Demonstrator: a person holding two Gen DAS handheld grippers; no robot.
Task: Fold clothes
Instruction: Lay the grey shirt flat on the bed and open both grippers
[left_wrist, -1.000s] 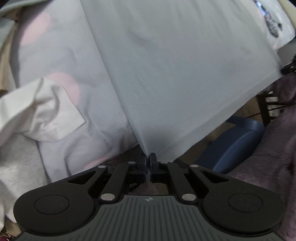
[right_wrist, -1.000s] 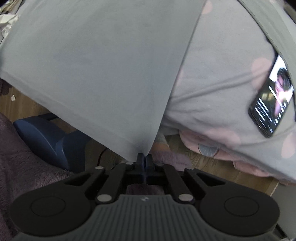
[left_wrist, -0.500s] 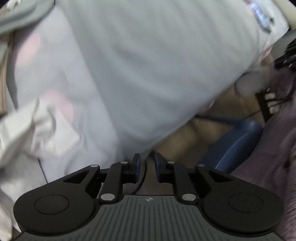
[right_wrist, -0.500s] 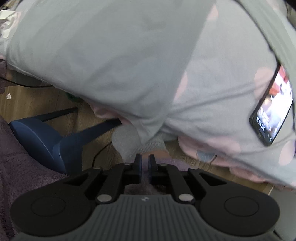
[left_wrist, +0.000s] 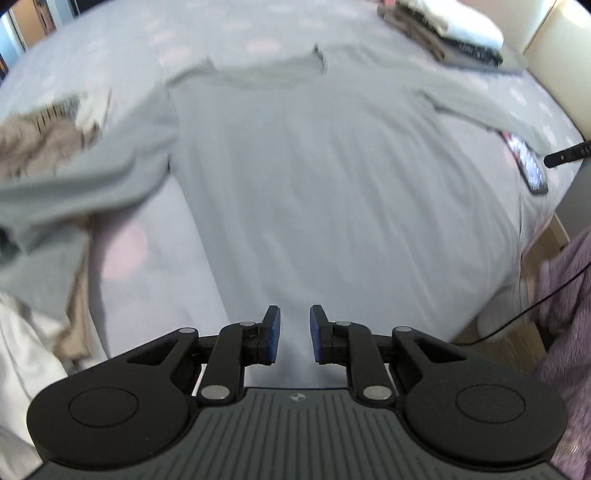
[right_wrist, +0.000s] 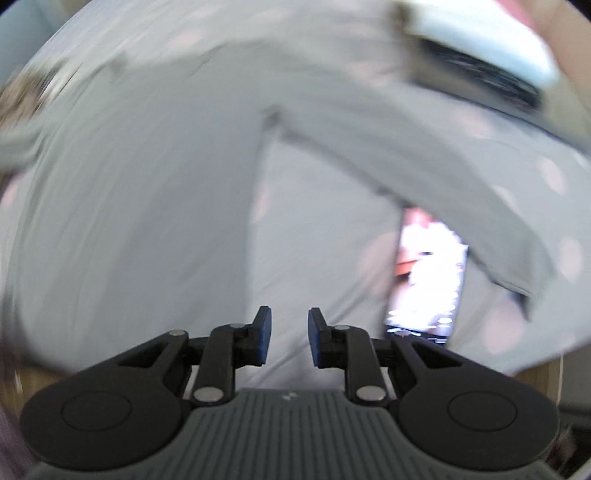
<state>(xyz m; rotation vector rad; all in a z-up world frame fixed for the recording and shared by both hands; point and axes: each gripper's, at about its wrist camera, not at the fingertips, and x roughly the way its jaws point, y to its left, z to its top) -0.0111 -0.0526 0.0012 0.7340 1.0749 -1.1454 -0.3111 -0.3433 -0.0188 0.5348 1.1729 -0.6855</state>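
Both hand-held grippers (left_wrist: 294, 334) (right_wrist: 289, 336) now parted, empty; grey shirt (left_wrist: 332, 177) released, seemingly flat.

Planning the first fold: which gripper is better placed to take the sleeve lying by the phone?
Right, probably: the right gripper is open, with that sleeve and the phone just ahead.

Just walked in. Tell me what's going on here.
A person with a gripper in each hand is folding clothes on a bed. A grey long-sleeved shirt lies spread flat on it, sleeves out to both sides. The left gripper and right gripper are both open and hold nothing. A lit phone lies by the shirt's sleeve, and folded clothes are stacked at the far corner.
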